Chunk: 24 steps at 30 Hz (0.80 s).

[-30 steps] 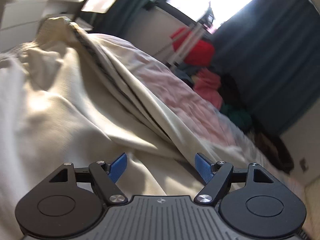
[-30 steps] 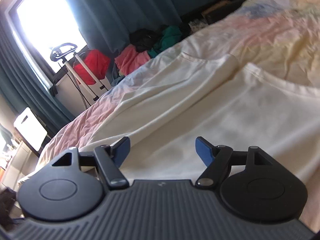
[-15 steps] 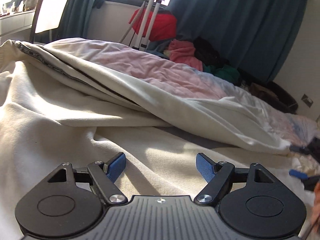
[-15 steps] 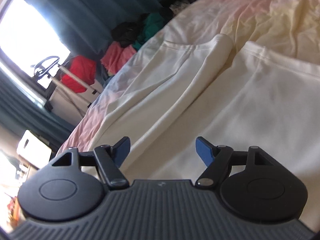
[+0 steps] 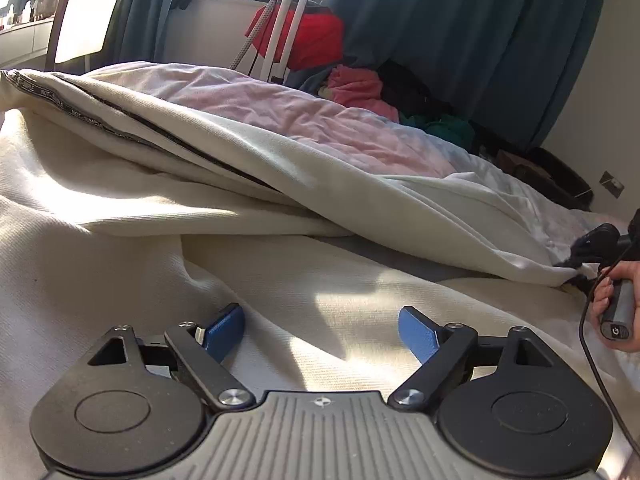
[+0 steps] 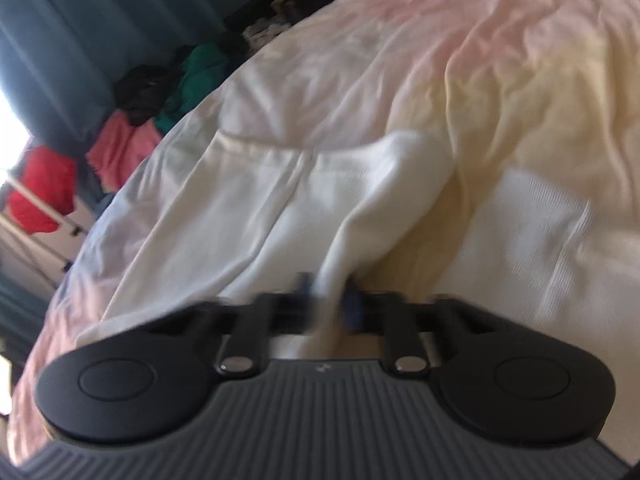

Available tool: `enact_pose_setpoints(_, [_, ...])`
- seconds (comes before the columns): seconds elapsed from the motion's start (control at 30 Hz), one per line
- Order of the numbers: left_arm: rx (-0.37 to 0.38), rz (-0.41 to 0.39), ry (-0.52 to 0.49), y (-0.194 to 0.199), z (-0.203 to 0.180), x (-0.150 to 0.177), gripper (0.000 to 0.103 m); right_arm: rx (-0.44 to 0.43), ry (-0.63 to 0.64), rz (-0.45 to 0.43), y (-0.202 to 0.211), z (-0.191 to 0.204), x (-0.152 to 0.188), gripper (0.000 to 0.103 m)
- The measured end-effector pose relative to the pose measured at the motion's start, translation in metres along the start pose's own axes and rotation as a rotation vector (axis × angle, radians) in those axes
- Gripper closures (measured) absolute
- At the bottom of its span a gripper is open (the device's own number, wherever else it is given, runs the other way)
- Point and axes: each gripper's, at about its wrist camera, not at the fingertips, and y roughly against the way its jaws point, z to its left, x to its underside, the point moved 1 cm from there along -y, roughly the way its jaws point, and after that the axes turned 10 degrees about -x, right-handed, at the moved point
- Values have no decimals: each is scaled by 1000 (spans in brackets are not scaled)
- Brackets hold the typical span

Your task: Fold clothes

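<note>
On the bed (image 6: 500, 40), one cream garment (image 6: 248, 200), two claws (image 5: 320, 328)

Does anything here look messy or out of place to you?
Yes: the cream garment lies rumpled on the bed, one part lifted, its dark-trimmed edge gaping. Clothes are heaped against the curtain behind.

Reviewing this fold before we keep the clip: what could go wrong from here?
1. The right gripper is shut on only a narrow pinch of the cream garment; pulled further, the hem could slip out.
2. The left gripper has its jaws opening with nothing between them, above loose folds; closing here may catch several layers.
3. The cable by the person's hand trails over the cloth and could snag it.
</note>
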Motion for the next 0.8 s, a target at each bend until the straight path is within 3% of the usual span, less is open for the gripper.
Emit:
enact_pose_setpoints(0.1, [5,-6,0,-1,0,-2,18,-32,51,-102,26,19,-9,96])
enact_pose_setpoints(0.33, [15,-5,69,14,14,-9,21,-252,287,-426,170,89,-8,97])
enact_pose_setpoints(0.43, [11,-24,91,19,22,-12,21,-313,355,-542,206,126,-17,97])
enact_pose_setpoints(0.53, [2,-26,106,15,26,-16,21,-225,352,-510,181,159,-47,97])
enact_pose_setpoints(0.67, [-3,-21,99,7,28,-18,21,-51,379,-381,90,173,-79,97])
enact_pose_setpoints(0.8, [-7,-42,44,0,23,-17,20,82,334,-226,0,158,-85,96])
